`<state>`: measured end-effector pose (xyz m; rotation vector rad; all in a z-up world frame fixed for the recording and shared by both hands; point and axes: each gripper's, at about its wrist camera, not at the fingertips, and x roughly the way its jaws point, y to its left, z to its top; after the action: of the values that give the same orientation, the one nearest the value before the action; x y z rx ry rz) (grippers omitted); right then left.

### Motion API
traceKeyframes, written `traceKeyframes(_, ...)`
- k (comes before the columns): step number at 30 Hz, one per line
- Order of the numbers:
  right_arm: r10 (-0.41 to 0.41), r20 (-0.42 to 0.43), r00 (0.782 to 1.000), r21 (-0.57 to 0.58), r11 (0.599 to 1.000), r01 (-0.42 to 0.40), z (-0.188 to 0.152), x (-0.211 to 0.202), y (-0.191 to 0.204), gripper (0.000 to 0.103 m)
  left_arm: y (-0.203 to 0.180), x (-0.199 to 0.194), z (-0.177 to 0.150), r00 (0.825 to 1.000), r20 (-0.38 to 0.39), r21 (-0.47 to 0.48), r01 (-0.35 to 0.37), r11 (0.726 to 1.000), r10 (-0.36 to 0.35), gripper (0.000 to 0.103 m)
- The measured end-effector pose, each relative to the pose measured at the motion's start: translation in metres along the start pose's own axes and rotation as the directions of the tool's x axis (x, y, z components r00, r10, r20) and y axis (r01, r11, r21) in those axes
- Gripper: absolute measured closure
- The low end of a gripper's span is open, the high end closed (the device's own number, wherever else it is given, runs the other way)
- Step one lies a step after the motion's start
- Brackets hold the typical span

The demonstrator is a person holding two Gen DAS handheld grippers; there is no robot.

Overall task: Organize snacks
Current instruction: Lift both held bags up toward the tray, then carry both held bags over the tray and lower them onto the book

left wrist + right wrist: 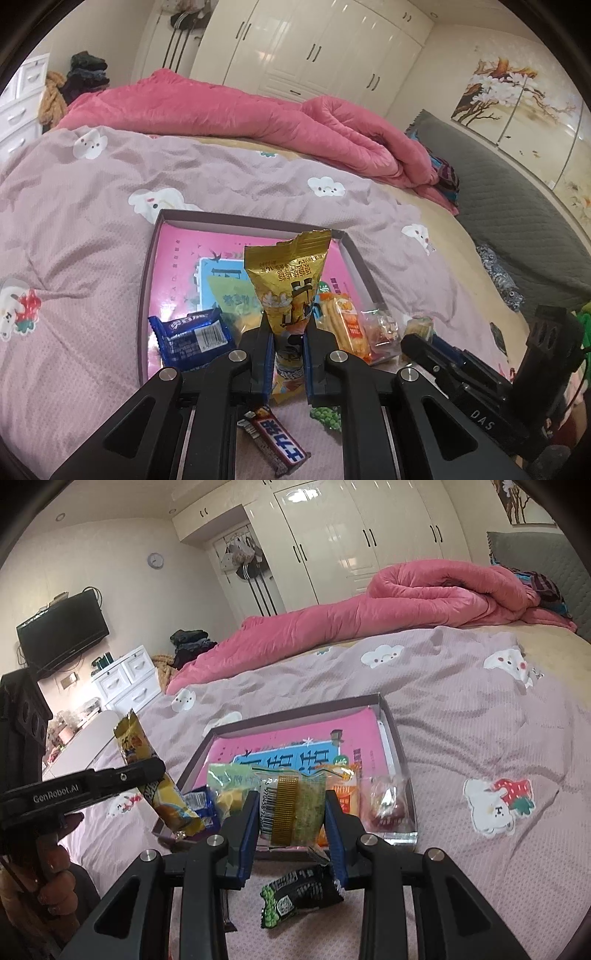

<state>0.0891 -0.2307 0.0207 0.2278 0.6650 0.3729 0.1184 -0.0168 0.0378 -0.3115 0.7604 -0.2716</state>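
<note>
We see a bed w/ a lilac cloud sheet [92,221]; pink quilt [229,110] behind, white closets at the back. One flat box [146,280] lies on it w/ about five snacks inside; two more lie in front. Left gripper [288,332] tilts down, pinching 1 gold bag [291,280] above the box; right gripper [291,823] tilts down too, squeezing 1 clear green snack pack [295,805].

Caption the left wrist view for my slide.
Left gripper clamps a gold snack packet above the pink-lined box on the bed.
</note>
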Motion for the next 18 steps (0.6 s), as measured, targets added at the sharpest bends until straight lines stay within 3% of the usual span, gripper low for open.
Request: traceKeyframes(18, 0.003, 0.012, 1.0, -0.025, 1.0, -0.002, 0.015, 0.011, -0.004, 0.069, 0.0, 0.025, 0.005, 1.0, -0.007, 0.013, -0.019, 1.0, 0.019, 0.091)
